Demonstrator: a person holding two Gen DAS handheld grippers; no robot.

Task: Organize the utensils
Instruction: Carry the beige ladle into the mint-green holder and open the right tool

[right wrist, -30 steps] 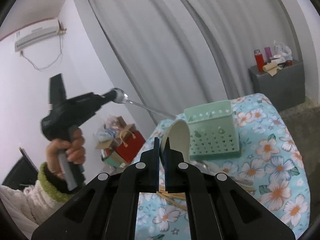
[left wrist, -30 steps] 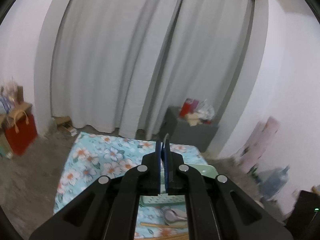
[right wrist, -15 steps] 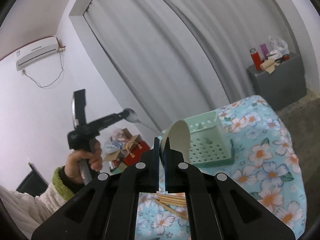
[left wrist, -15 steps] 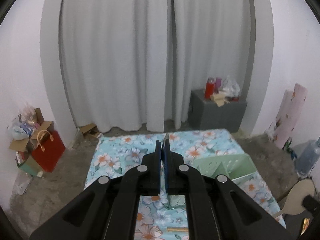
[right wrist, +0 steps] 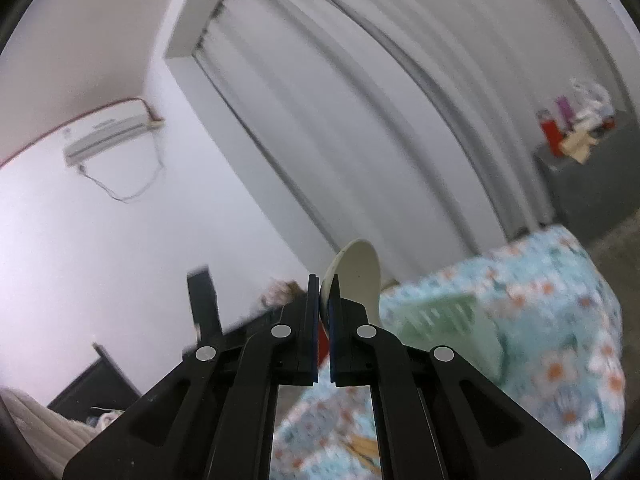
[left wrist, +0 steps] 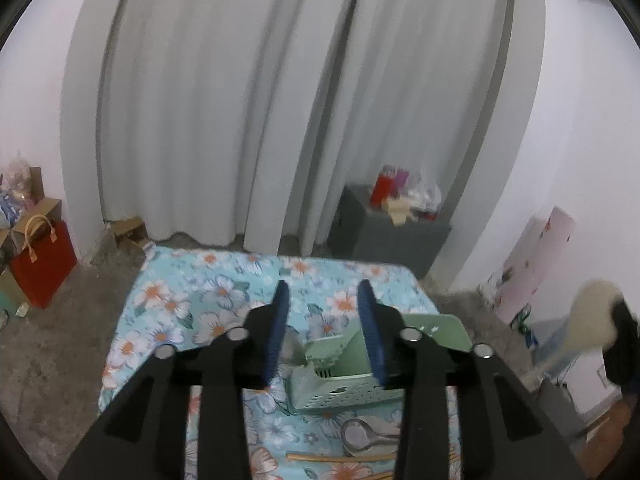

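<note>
White walls and long grey curtains fill the back of the room. High on one wall hangs an air cooler with a loose wire under it. Rough grey floor runs along the left, where a red bag stands by some boxes. Right of the curtains is a dark grey cabinet with a red bottle and small things on top.

Near the camera is a table with a blue flower cloth. A green basket sits on the cloth, tipped on its side. Just in front of it lie metal spoons and wooden chopsticks, all on the cloth.

The left gripper hangs over the basket. Its jaws are opening, with nothing between them. The right gripper is closed tight on a pale spoon, whose bowl sticks up past the tips. That view is blurry.
</note>
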